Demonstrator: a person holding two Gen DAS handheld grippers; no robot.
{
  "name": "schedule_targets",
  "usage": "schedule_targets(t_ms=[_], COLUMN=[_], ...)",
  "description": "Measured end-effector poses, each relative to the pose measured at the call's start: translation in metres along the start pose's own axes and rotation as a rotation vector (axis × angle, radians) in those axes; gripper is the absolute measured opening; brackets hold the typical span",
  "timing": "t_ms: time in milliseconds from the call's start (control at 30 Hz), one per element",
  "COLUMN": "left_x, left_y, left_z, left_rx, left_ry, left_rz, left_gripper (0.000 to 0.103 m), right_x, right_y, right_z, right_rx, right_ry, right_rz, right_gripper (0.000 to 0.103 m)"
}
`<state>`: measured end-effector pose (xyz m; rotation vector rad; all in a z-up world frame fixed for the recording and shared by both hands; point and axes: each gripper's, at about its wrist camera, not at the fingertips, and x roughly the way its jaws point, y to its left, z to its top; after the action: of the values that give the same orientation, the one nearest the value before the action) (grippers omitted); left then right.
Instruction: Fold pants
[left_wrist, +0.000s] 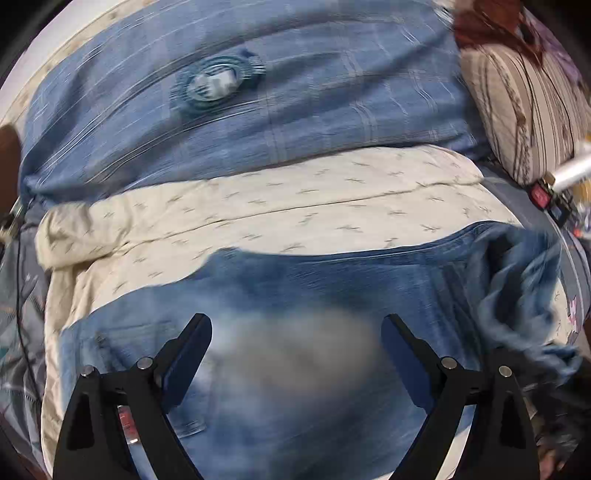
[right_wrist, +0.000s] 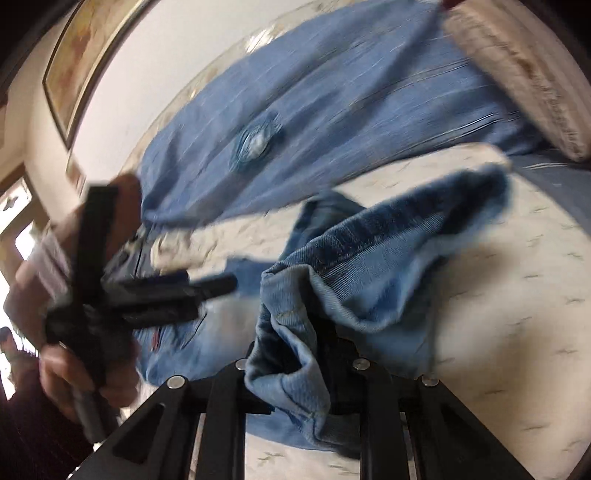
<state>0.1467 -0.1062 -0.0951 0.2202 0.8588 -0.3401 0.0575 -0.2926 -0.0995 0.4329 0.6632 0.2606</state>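
Note:
Blue jeans (left_wrist: 332, 273) lie spread on a cream bedsheet (left_wrist: 258, 210). My left gripper (left_wrist: 295, 325) hovers open over the jeans, with nothing between its fingers. In the right wrist view, my right gripper (right_wrist: 291, 354) is shut on a bunched fold of the jeans (right_wrist: 369, 258), which drapes over its fingers and hides the tips. That part of the denim is lifted off the sheet and rises at the right edge of the left wrist view. A hand (right_wrist: 74, 369) holds the left gripper (right_wrist: 210, 295) at the left of the right wrist view.
A blue plaid cover (left_wrist: 332, 110) with a round emblem (left_wrist: 218, 83) lies beyond the sheet. A striped pillow (left_wrist: 517, 110) sits at the far right. A framed picture (right_wrist: 85, 66) hangs on the wall. Both views are motion-blurred.

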Motion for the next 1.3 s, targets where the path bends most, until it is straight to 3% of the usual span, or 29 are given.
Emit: schedule_targets(t_ms=[133,200,233,267,333,433,533,633,667,833,967,1133,1167,1200,1233,1300], left_x=[-0.009,-0.008,-0.007,-0.006,-0.006,-0.007,-0.012,-0.020,-0.023,-0.031,-0.020,0.002,0.009,0.014,0.019,0.034], left_y=[0.032,0.047,0.052,0.057,0.062,0.063,0.053,0.034,0.025,-0.034,-0.077,-0.096,-0.095,-0.094,-0.092,-0.083], left_z=[-0.011,-0.017,-0.021,-0.025,-0.030,-0.034,-0.033,-0.031,-0.030,-0.034,-0.039,-0.041,-0.040,-0.040,-0.039,-0.038], left_rx=[-0.058,-0.087,-0.097,-0.109,-0.122,-0.124,-0.106,-0.052,-0.029,0.135,0.250,0.273,0.263,0.253,0.242,0.173], left_ry=[-0.008,0.005,0.014,0.024,0.033,0.034,0.018,-0.006,-0.016,-0.065,-0.059,-0.022,-0.006,0.003,0.021,0.111], left_rz=[0.004,-0.003,-0.008,-0.015,-0.022,-0.045,-0.074,-0.100,-0.112,-0.140,-0.130,-0.102,-0.108,-0.116,-0.121,-0.158], left_gripper=[0.093,0.093,0.093,0.093,0.093,0.093,0.093,0.093,0.093,0.093,0.093,0.093,0.091,0.074,0.041,0.006], right_x=[0.055,0.068,0.067,0.064,0.058,0.046,0.020,-0.015,-0.030,-0.061,-0.066,-0.056,-0.054,-0.053,-0.051,-0.045], right_y=[0.020,0.031,0.037,0.039,0.041,0.053,0.045,0.018,-0.001,-0.076,-0.108,-0.104,-0.101,-0.098,-0.096,-0.092], right_z=[-0.012,-0.017,-0.018,-0.018,-0.017,-0.022,-0.017,0.000,0.007,0.012,0.009,0.012,0.012,0.012,0.011,0.010], right_rx=[-0.013,-0.052,-0.090,-0.100,-0.095,-0.213,-0.212,-0.102,-0.022,0.340,0.515,0.508,0.495,0.483,0.474,0.463], right_ry=[0.213,0.254,0.239,0.236,0.223,0.206,0.152,0.027,-0.036,-0.177,-0.214,-0.180,-0.167,-0.156,-0.145,-0.133], right_rz=[-0.017,-0.067,-0.070,-0.040,0.022,0.038,0.111,0.153,0.170,0.134,0.159,0.138,0.129,0.121,0.115,0.106], right_gripper=[0.025,0.028,0.037,0.060,0.076,0.076,0.076,0.076,0.076,0.077,0.078,0.078,0.078,0.078,0.078,0.078])
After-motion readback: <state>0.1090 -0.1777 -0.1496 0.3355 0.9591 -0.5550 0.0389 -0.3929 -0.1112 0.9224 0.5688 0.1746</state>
